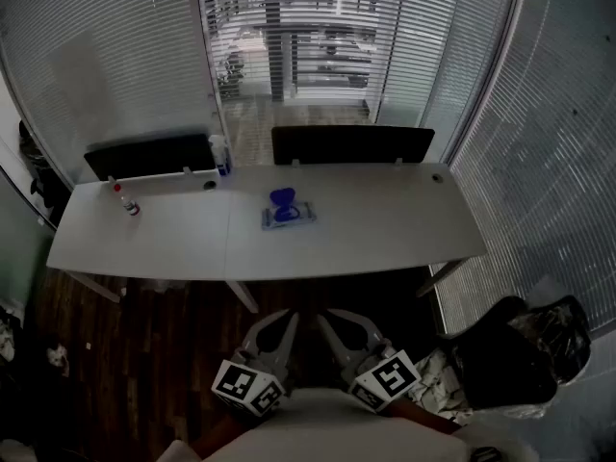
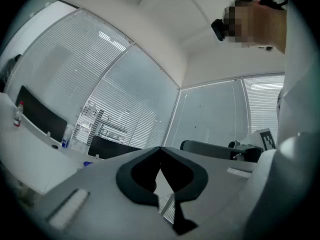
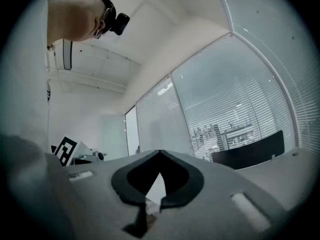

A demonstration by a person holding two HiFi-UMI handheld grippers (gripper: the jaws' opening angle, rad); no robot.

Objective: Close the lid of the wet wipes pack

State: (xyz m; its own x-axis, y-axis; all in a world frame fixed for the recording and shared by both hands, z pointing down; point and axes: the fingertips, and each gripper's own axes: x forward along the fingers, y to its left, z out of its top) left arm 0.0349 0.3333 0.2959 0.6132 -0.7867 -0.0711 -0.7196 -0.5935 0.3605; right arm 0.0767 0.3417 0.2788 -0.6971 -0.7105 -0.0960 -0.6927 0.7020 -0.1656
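Observation:
The wet wipes pack (image 1: 289, 215) lies flat near the middle of the white desk (image 1: 385, 229), its blue lid (image 1: 282, 198) standing up open. Both grippers hang low at the bottom of the head view, close to my body and well short of the desk's front edge. My left gripper (image 1: 279, 316) has its jaws together with nothing between them, as the left gripper view shows (image 2: 160, 149). My right gripper (image 1: 328, 317) is likewise shut and empty (image 3: 160, 153). A small blue spot (image 2: 88, 163), probably the lid, peeks over the left gripper's body.
A small red-capped bottle (image 1: 129, 206) stands at the desk's left end and a blue-capped bottle (image 1: 220, 154) at the back. Two black screens (image 1: 351, 144) line the far edge. A black chair (image 1: 505, 354) sits at my right. Blinds cover the glass walls.

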